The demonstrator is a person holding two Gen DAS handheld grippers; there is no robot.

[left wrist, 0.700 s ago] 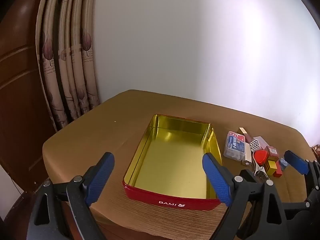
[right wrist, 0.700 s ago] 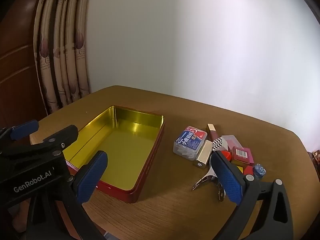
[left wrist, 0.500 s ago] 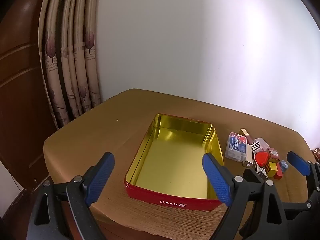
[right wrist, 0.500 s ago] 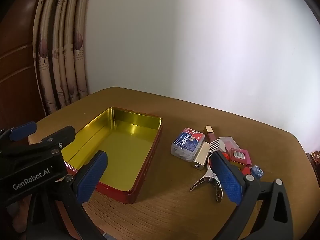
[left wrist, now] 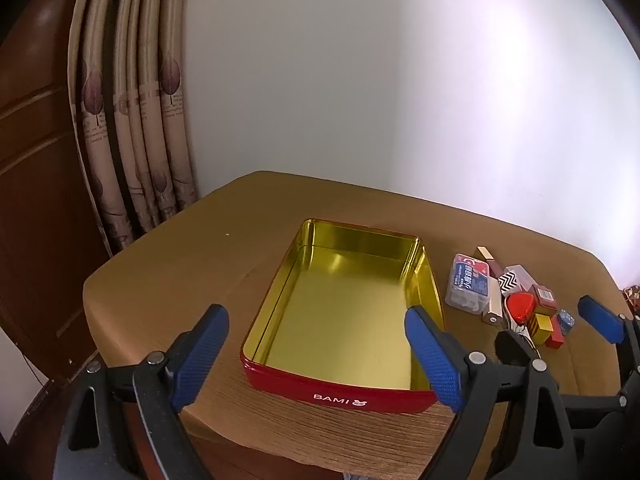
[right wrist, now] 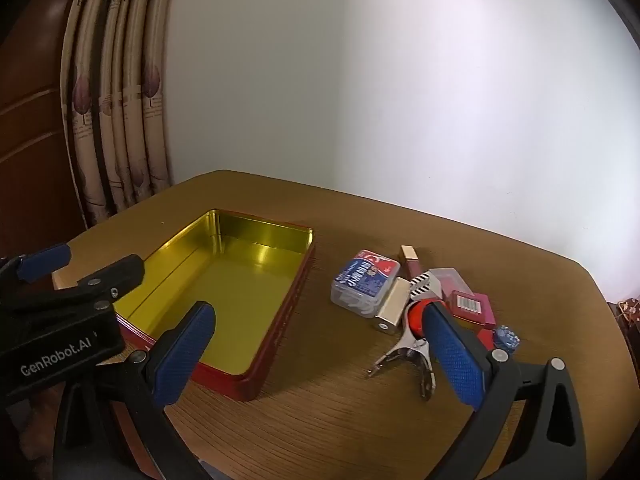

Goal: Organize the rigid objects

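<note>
An open red tin with a gold inside lies on the brown table with nothing in it. To its right is a pile of small things: a clear box with a blue label, a gold bar, a lipstick, a red heart piece, a pink box, a yellow block, a blue die and a metal clip. My left gripper hangs open before the tin. Nearer than the pile, my right gripper is open and holds nothing.
The table stands against a white wall. A patterned curtain and a dark wooden door are at the left. In each wrist view the other gripper shows at the frame's side.
Both views have shifted slightly, so the tin and the pile sit a little farther off. Nothing on the table has moved, and both grippers have stayed wide open.
</note>
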